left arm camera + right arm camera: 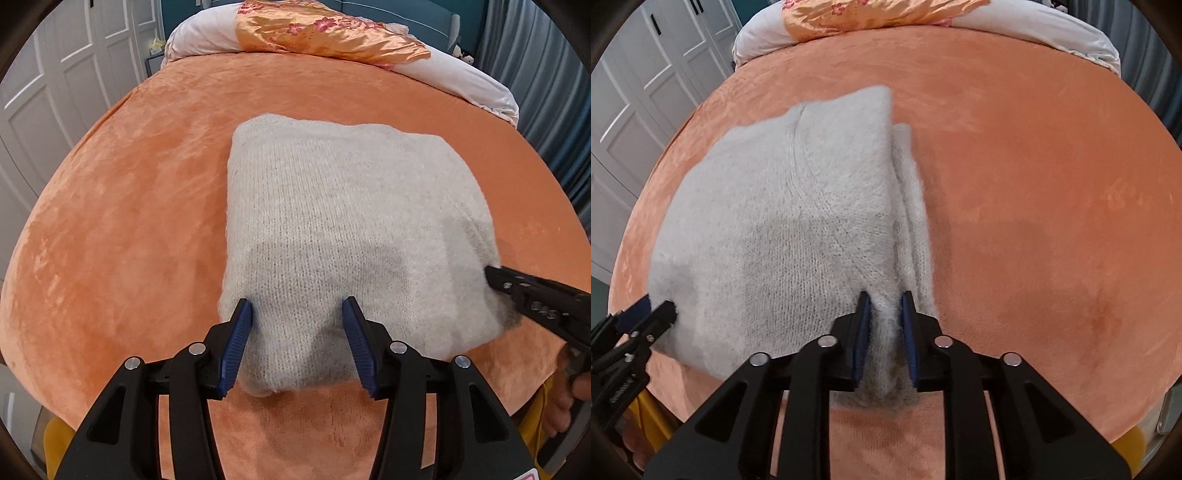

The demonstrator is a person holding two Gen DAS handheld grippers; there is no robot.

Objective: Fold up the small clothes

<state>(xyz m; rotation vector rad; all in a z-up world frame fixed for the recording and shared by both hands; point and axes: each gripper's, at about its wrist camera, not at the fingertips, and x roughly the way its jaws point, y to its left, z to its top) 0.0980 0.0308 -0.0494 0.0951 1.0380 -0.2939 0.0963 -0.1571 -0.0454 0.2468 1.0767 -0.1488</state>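
Left wrist view: folded sweater (343, 229) lies mid-bed (129, 206); left tongs (297, 341) stand apart astride its 6 o'clock edge. Right tongs (885, 334) pinch its corner. Next, likely release and smooth.

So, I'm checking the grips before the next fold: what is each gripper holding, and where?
Right gripper pinches the folded grey sweater at its near right corner. Left gripper straddles the near edge, jaws open, not gripping.

Orange bed (129, 192), folded grey sweater (340, 206), duvet (461, 77)
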